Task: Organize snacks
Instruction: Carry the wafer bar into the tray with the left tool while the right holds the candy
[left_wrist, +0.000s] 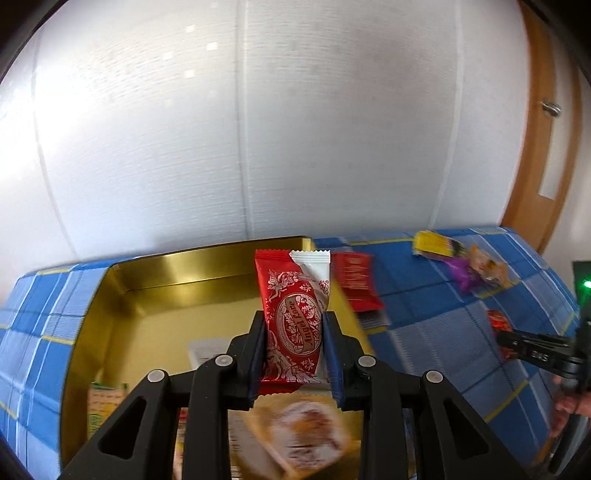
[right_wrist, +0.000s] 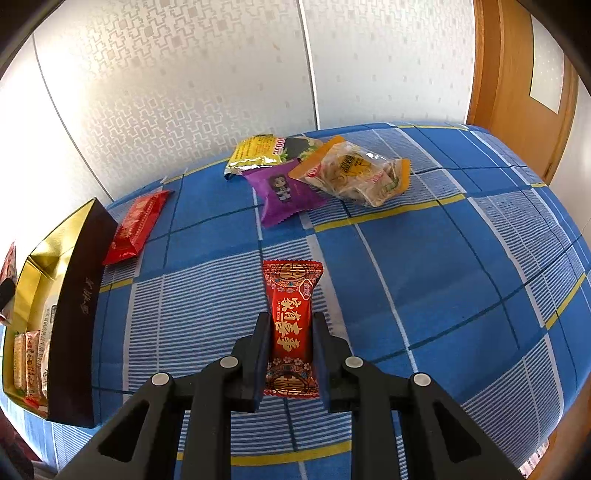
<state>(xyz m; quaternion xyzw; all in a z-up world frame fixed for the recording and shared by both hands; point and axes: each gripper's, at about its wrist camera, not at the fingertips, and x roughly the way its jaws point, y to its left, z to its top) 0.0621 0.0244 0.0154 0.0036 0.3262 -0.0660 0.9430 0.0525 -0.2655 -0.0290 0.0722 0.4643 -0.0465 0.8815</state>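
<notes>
Left gripper (left_wrist: 294, 334): I clamp it tight on the red-and-white wafer pack (left_wrist: 295, 314), held upright over the gold box (left_wrist: 166, 273).
Right gripper (right_wrist: 289, 345): I pinch it closed on the red candy pack (right_wrist: 292, 328), low over the blue checked cloth (right_wrist: 443, 277).
Box contents: packs already lie at the near end; the far end looks bare.
Doing it well: I should lower the wafer pack flat into the bare part, let go low, then bring the candy pack across.
Left to sort: a long red pack (right_wrist: 138, 225) beside the box, the purple pack (right_wrist: 284, 195) and two bags farther off.

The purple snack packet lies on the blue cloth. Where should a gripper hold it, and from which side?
Probably grip the purple packet across its puffed middle, coming from above on the near, open side. A clear bag and a yellow packet crowd its far end; its serrated ends look flat and thin.
</notes>
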